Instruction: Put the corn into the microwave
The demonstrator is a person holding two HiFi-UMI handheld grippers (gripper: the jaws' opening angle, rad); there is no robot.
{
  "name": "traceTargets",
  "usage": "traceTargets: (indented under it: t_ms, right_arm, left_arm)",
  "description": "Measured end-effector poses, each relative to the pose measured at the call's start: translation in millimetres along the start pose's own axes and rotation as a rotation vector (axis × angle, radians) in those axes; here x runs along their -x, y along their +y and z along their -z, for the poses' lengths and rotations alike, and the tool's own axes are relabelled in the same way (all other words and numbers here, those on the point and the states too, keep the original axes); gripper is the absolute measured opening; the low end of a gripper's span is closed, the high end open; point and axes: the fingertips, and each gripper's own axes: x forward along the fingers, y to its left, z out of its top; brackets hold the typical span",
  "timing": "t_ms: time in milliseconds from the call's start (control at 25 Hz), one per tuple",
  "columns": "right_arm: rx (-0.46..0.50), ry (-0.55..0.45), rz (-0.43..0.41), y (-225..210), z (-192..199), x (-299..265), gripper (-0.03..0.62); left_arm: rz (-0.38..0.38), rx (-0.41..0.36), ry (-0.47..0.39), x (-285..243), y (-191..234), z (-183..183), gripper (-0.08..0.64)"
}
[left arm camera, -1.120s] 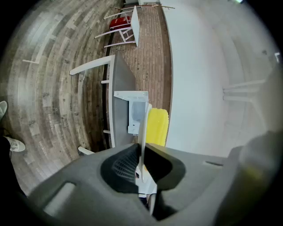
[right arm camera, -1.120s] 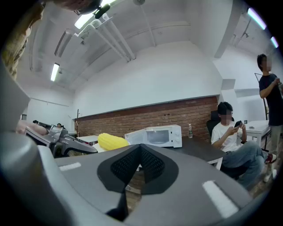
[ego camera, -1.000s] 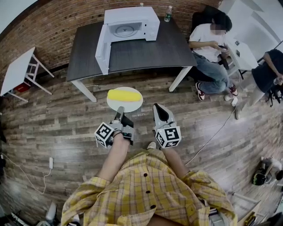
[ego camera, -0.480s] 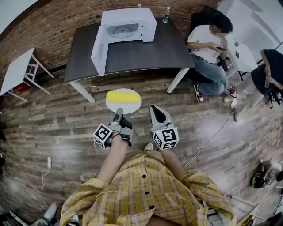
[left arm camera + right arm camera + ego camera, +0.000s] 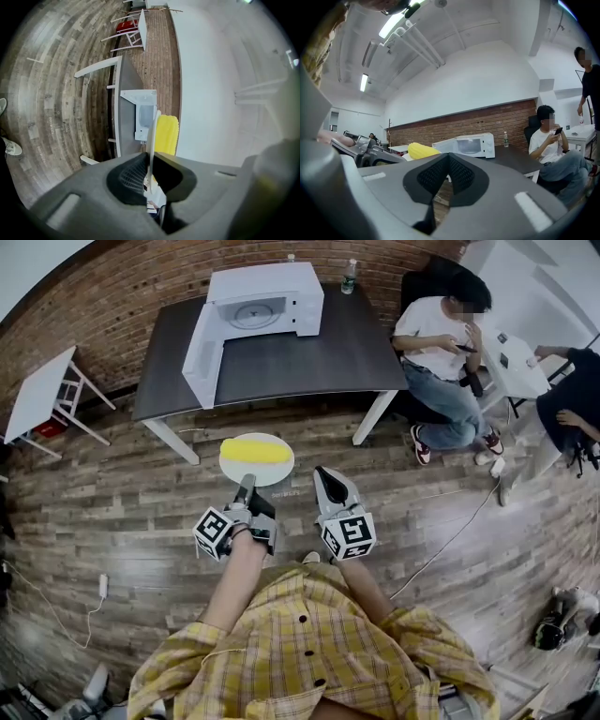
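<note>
A yellow corn cob (image 5: 254, 451) lies on a white plate (image 5: 234, 468) carried in the air above the floor. My left gripper (image 5: 247, 486) is shut on the plate's near rim; in the left gripper view the plate (image 5: 152, 136) stands edge-on between the pads with the corn (image 5: 167, 135) beside it. The right gripper (image 5: 325, 481) is shut with nothing in it, level with the left one. The white microwave (image 5: 262, 303) stands on the dark table (image 5: 309, 352), door (image 5: 200, 351) swung open to the left. The right gripper view shows the microwave (image 5: 466, 145) and corn (image 5: 421, 151) ahead.
A seated person (image 5: 442, 343) in a white shirt sits right of the table, another person (image 5: 572, 399) at the far right. A water bottle (image 5: 350, 276) stands on the table's back edge. A small white table (image 5: 39, 390) stands left. Wooden floor lies between me and the table.
Both grippers and the plate with corn have moved forward toward the table; the table and microwave look slightly nearer.
</note>
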Motion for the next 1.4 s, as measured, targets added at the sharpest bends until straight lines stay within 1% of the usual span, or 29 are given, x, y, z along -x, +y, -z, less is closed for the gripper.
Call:
traceTargets:
  t_ms: [200,360,440,600,880,1080,1280,1400]
  right_arm:
    - [0.004,-0.006,-0.015,-17,-3,2,0.003]
    - [0.005,0.0,-0.018,-32,-4,8,0.003]
    - [0.009,0.002,-0.026,-33,-5,8,0.004]
    - [0.005,0.0,-0.057,-30,-4,8,0.003]
    - [-0.02,0.014,-0.064,-31,5,-3,0.003]
    - [0.039,0.025,-0.073,-31,8,-12,0.005]
    - [0.043,0.023,-0.048,-50,3,-32,0.005]
    - [0.044,0.028,-0.051,-56,4,-51,0.005]
  left_arm:
    - [0.001,-0.009,-0.015,-11,0,11,0.028]
    - [0.03,0.01,-0.023,-18,-5,26,0.028]
    - [0.02,-0.004,-0.026,-17,-4,29,0.028]
    - [0.047,0.018,-0.04,-14,-11,35,0.028]
    - [0.055,0.011,-0.05,-18,-11,29,0.026]
    - [0.059,0.02,-0.05,-26,0,24,0.028]
    - [0.055,0.032,-0.054,-48,4,17,0.026]
    - [0.055,0.04,-0.055,-66,3,9,0.026]
